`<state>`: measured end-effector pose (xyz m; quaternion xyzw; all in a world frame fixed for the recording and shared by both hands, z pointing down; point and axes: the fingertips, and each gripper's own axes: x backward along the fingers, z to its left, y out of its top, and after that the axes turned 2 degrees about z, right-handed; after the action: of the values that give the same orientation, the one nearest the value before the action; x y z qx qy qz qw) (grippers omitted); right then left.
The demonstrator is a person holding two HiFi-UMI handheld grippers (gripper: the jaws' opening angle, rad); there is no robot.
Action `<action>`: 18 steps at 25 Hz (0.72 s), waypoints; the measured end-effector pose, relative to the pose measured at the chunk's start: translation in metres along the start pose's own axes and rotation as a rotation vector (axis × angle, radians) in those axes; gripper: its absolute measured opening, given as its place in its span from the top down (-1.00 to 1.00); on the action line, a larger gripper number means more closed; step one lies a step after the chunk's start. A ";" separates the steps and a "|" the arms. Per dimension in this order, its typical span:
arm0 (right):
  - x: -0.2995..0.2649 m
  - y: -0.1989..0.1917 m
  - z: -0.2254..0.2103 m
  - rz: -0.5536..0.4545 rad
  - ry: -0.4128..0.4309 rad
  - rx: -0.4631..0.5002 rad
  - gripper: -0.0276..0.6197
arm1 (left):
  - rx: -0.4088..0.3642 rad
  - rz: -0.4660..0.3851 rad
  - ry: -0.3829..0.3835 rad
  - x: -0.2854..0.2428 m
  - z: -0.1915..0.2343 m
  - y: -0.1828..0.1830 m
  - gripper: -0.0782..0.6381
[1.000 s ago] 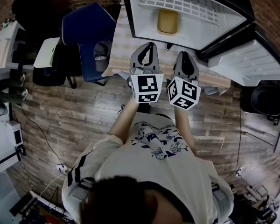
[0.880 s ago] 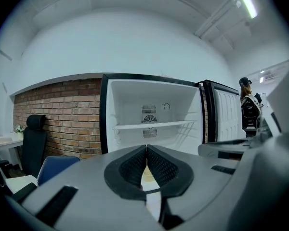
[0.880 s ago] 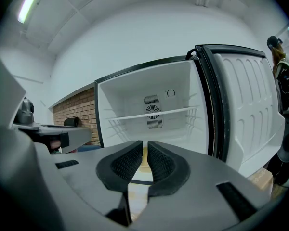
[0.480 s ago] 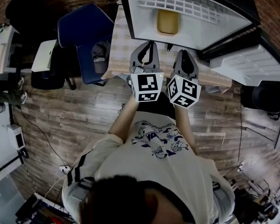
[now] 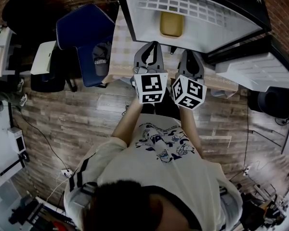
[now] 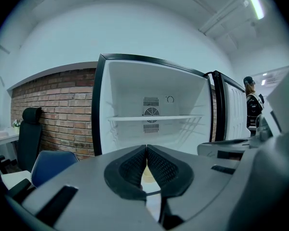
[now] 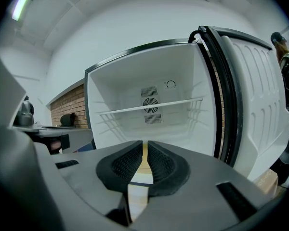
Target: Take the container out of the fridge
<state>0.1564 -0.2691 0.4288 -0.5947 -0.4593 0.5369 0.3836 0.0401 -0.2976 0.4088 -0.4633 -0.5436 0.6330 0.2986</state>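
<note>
Closed left claw (image 5: pixel 153 45) and right claw (image 5: pixel 190 53) face the yellow container (image 5: pixel 171 24).

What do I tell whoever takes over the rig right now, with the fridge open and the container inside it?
Left gripper: jaws together, empty, held in front of the fridge.
Right gripper: jaws all but together, empty, beside the left one.
Yellow container: inside the fridge, below the shelf, untouched.
Done: the fridge door is open.
Left: open a gripper, reach in, grip the container, bring it out.
</note>
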 end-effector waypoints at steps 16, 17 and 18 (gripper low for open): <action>-0.059 0.006 -0.023 0.052 0.038 -0.010 0.76 | 0.137 0.101 0.044 -0.061 0.009 -0.016 0.73; -0.062 0.007 -0.023 0.053 0.039 -0.009 0.76 | 0.146 0.113 0.043 -0.065 0.009 -0.019 0.73; -0.065 0.007 -0.024 0.054 0.039 -0.009 0.76 | 0.151 0.127 0.043 -0.069 0.009 -0.021 0.73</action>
<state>0.1811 -0.3321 0.4435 -0.6191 -0.4379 0.5332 0.3751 0.0560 -0.3569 0.4471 -0.4866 -0.4574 0.6796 0.3035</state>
